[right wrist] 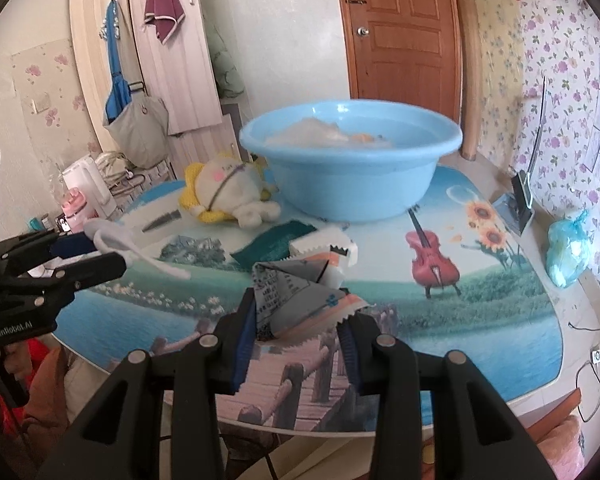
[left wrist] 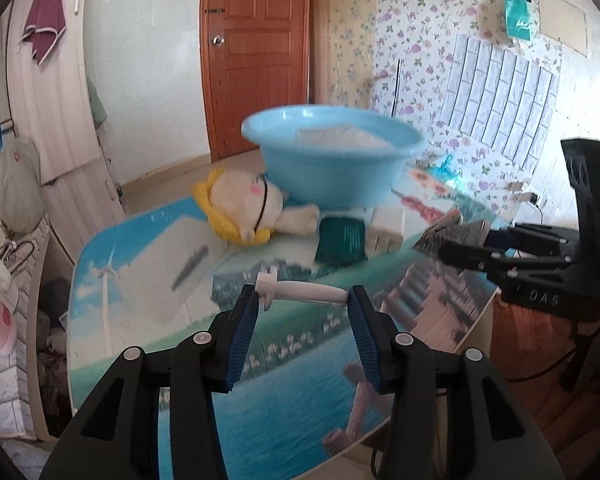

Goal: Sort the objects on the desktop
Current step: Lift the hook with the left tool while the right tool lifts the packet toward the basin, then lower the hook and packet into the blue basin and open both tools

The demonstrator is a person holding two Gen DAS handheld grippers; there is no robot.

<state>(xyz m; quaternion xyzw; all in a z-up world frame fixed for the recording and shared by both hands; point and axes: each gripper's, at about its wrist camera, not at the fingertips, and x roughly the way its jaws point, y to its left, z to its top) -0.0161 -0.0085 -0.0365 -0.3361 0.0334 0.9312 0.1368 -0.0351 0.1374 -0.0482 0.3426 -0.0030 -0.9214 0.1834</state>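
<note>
White plastic hook-like piece with a flanged end (left wrist: 300,292) spans crosswise between the blue-padded fingers of the left gripper (left wrist: 302,300), pinched at both ends, held above the near part of the round picture-printed tabletop (left wrist: 140,280). In the right wrist view the same piece (right wrist: 140,254) juts from that gripper at far left.

Right gripper (right wrist: 300,316) pinches a crumpled grey printed foil wrapper with a serrated edge (right wrist: 296,300), lifted off the tabletop near its front edge.

Just behind the wrapper: white packet with a zigzag edge (right wrist: 328,250) and, touching it on the left, a dark green flat pouch (right wrist: 272,246). Further back, cream plush doll with yellow hair (right wrist: 224,192) lies on its side against the light blue plastic basin (right wrist: 352,184), which stands toward the far edge and holds pale crumpled material, too blurred to identify. Pale blue tied plastic bag (right wrist: 568,248) sits at the right edge.
</note>
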